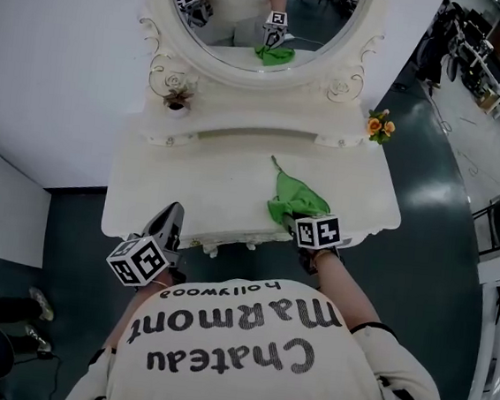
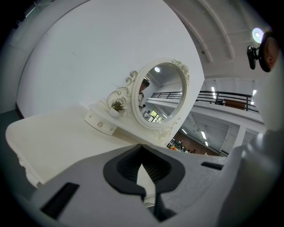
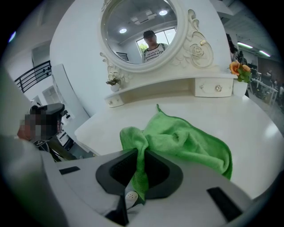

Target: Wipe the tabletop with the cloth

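Pinching a fold of the green cloth (image 3: 186, 142) at the near edge, right gripper (image 3: 140, 173) clamped | left gripper (image 2: 143, 170) closed, empty, off near-left corner | cloth trailed lengthwise over tabletop (image 1: 199, 180) toward mirror (image 1: 268, 28) | pinched end hidden between the pads.

An oval mirror (image 1: 250, 28) stands between a small plant (image 1: 178, 100) and orange flowers (image 1: 380, 126).

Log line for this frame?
right gripper: shut on cloth | left gripper: shut, empty | cloth: bunched on tabletop, front right
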Tool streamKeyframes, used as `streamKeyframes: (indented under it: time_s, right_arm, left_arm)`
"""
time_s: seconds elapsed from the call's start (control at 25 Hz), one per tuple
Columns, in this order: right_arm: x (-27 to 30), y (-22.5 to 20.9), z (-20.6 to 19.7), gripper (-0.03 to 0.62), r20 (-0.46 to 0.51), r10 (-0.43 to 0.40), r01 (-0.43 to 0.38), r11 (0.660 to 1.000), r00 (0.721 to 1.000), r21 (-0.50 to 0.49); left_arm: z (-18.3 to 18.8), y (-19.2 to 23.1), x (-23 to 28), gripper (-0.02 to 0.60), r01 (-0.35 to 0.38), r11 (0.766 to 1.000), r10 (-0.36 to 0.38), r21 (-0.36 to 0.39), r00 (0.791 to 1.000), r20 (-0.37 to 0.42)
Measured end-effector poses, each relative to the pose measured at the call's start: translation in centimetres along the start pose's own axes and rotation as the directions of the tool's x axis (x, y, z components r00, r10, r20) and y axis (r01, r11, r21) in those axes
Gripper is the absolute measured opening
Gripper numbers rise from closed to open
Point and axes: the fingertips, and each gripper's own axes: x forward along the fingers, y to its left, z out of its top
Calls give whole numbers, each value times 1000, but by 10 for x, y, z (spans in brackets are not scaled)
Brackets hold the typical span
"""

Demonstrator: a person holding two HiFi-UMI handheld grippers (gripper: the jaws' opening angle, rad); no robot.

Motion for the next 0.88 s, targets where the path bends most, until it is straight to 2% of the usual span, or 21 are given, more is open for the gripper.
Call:
streamKeyframes:
  time_s: [0.4, 0.56, 0.72, 0.88]
  right_arm:
    - [-5, -9, -1, 64, 7, 4, -5, 999, 1000, 42]
    - [-8, -11, 2, 66, 69, 14, -24, 989, 998, 143]
    - [-11, -13, 7, 66, 141, 23, -66, 950, 990, 304]
    - [-17, -7, 25, 69, 284, 55, -189, 861, 957, 471]
  left_arm:
    - [-1, 5, -1, 8, -20, 1000, 20, -3, 1000, 9]
    - [-3, 4, 0, 6, -21, 1000, 21, 1, 1000, -2]
    - [-7, 1, 3, 7, -16, 1000, 16, 4, 1000, -11]
    - [-6, -5, 9, 7, 2, 1000, -2, 15, 1000, -22]
